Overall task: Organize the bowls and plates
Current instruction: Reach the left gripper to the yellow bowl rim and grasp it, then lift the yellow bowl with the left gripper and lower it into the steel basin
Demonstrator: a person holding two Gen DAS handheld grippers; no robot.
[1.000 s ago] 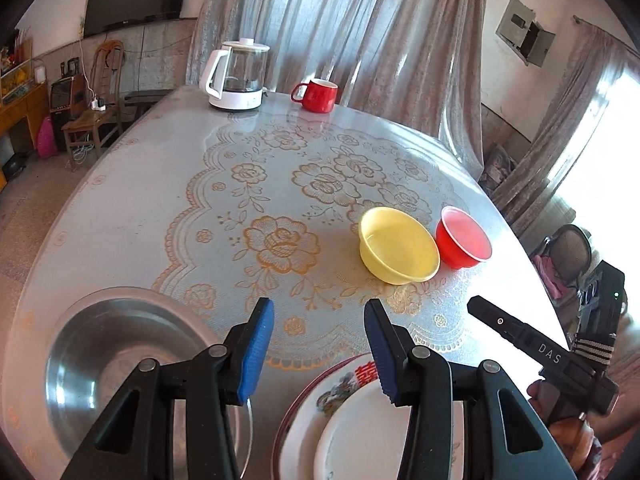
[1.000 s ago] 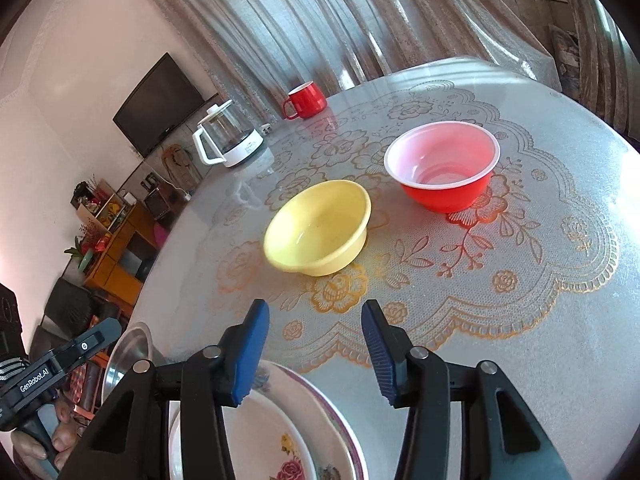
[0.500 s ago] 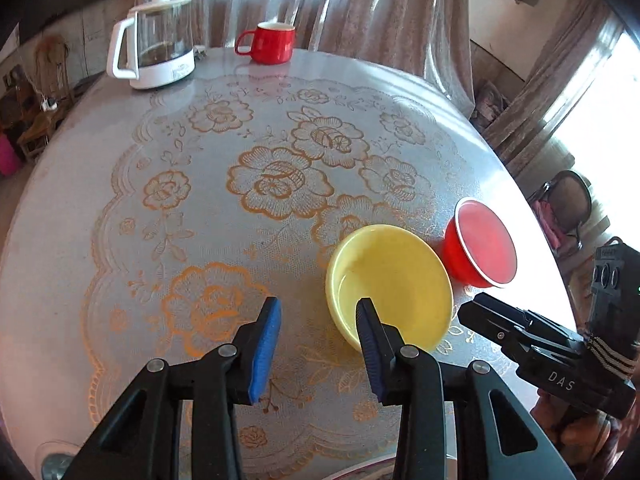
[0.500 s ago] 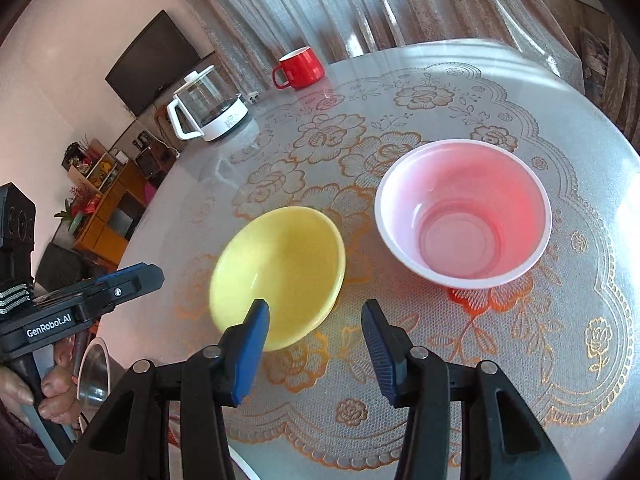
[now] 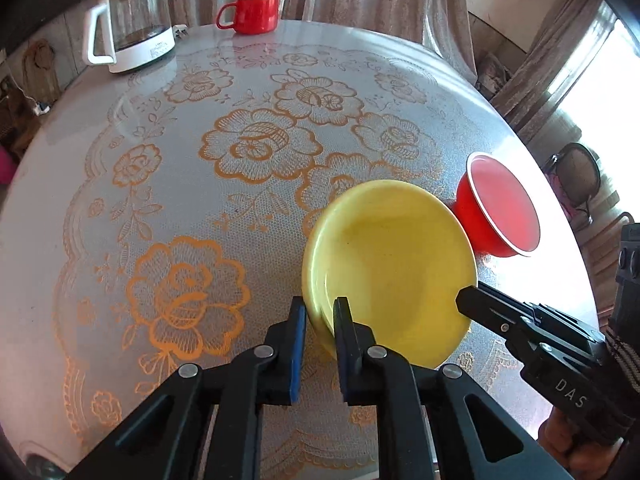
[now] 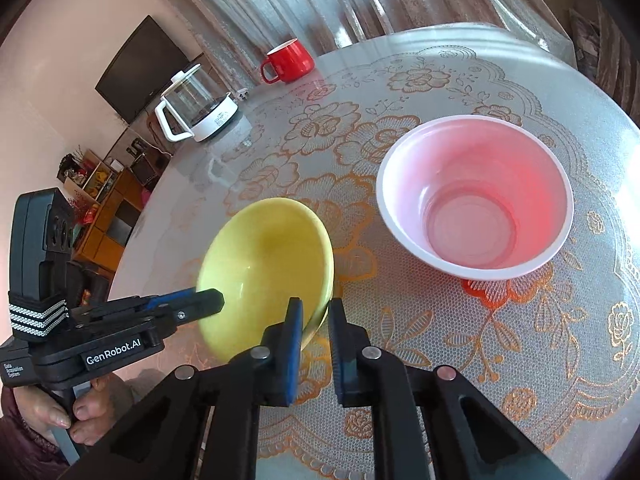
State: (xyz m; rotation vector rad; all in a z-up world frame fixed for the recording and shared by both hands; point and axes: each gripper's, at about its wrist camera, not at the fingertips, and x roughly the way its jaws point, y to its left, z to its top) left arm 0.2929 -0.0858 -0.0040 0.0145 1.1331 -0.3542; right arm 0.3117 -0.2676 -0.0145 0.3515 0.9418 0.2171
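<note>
Lace-patterned table (image 5: 168, 184); "DAS" on right claw (image 5: 466, 304), "GenRobot.AI" left (image 6: 216, 300).

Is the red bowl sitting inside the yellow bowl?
No, the red bowl stands on the table next to the yellow bowl, and nothing is inside either one.
</note>
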